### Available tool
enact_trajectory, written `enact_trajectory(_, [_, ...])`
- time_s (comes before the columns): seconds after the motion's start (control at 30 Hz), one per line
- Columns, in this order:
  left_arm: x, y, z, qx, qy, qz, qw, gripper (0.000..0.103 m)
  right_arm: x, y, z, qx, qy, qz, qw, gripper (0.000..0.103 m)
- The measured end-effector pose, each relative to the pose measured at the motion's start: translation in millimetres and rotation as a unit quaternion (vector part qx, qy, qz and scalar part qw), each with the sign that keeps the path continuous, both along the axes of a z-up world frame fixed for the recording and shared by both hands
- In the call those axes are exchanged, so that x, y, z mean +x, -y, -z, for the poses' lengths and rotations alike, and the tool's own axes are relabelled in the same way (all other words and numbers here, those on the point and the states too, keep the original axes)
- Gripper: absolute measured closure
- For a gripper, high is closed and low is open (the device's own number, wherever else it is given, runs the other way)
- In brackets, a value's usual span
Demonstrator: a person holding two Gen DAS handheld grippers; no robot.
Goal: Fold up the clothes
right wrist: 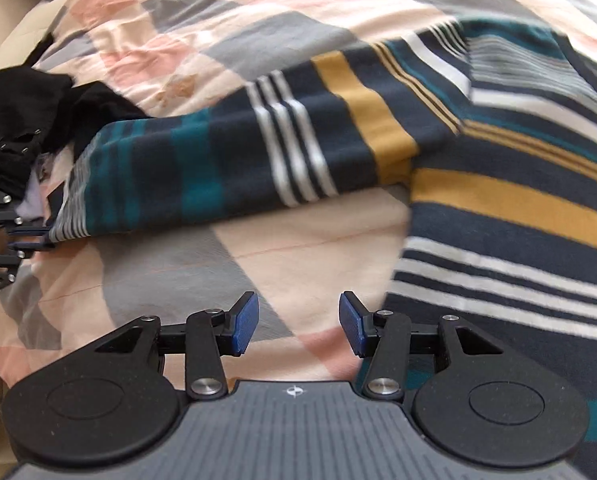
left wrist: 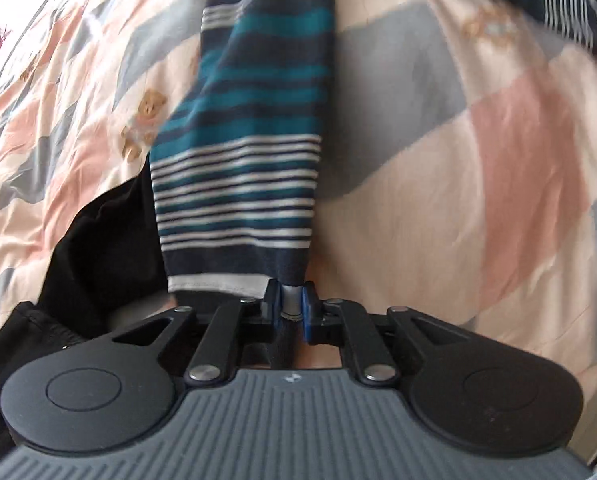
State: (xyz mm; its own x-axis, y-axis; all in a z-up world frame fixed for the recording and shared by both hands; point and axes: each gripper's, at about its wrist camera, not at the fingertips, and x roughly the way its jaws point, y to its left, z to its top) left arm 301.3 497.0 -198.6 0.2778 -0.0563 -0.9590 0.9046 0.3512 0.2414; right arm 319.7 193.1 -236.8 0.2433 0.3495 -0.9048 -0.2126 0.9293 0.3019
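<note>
Currently, left wrist view: my left claw (left wrist: 291,304) is clamped on the cuff of the striped sleeve (left wrist: 250,128), whose long axis runs straight ahead over the bed quilt (left wrist: 478,168); black garment (left wrist: 98,240) to its left.

Right wrist view: my right claw (right wrist: 298,324) is spread, empty. Striped shirt (right wrist: 498,208) body lies ahead-right, so right is nearer it.

Black grippers (right wrist: 298,322), blue-padded jaws

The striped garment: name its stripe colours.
Striped garment: navy, teal, white and mustard yellow; clearest in the right wrist view.
</note>
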Motion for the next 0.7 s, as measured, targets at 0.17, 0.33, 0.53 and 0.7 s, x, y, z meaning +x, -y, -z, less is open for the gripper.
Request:
enact_trajectory(0.17, [0.0, -9.6, 0.4, 0.049, 0.001, -0.035, 0.9982, 0.083, 15.6, -3.8, -3.6, 0.005, 0.036, 0.02, 0.999, 0.055])
enact_trajectory(0.33, [6.2, -8.4, 5.4, 0.058, 0.032, -0.145, 0.9873, 0.084, 19.0, -11.4, 19.2, -0.004, -0.006, 0.018, 1.0, 0.049])
enact_trajectory(0.53, [0.7, 57.0, -45.8, -0.138, 0.006, -0.294, 0.9458, 0.084, -35.4, 45.2, -2.1, 0.013, -0.008, 0.084, 0.996, 0.051])
enact_trajectory(0.7, [-19.2, 156.0, -52.7, -0.208, -0.058, -0.283, 0.9344, 0.084, -100.3, 149.4, -30.3, -0.017, 0.008, 0.183, 0.983, 0.051])
